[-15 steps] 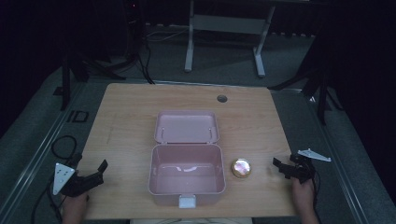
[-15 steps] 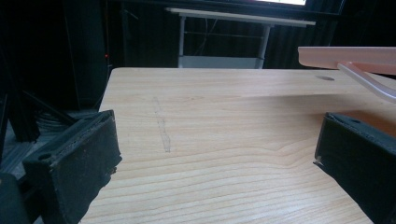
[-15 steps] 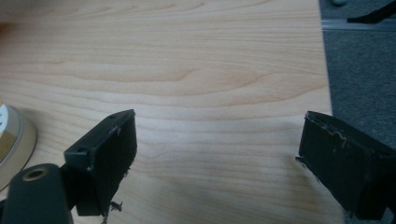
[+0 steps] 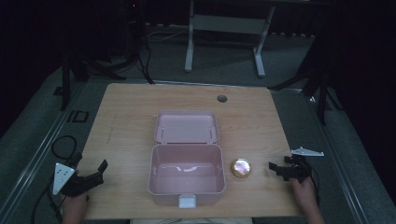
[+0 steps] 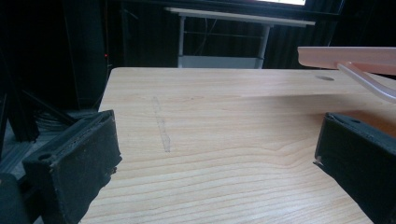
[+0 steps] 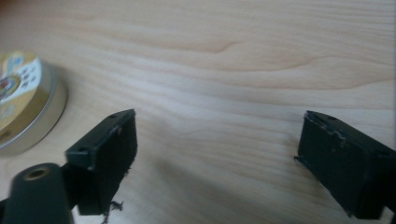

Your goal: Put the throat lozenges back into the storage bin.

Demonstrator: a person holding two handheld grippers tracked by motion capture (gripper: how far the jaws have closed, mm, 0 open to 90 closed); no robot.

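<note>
A wooden table (image 4: 130,116) holds an open pink box (image 4: 187,173) near its front edge, lid (image 4: 187,127) laid flat behind it. Just right of the box lies a small round gold tin (image 4: 241,168), flat on the wood.

The right gripper (image 4: 275,169) rests at the table's right edge, held by a hand (image 4: 306,189) coming from below. Its jaws are spread wide, holding nothing, and point left toward the tin. The tin sits near the jaw tips but apart from them, between the gripper and the box. In the right gripper view, the tin (image 6: 23,105) lies off to the left, beyond the left jaw, with bare wood between the jaws.

The left gripper (image 4: 95,172) rests near the front left corner, well apart from the box. Its jaws are also spread and empty. In the left gripper view, the box rim (image 5: 350,57) shows at the upper right.
</note>
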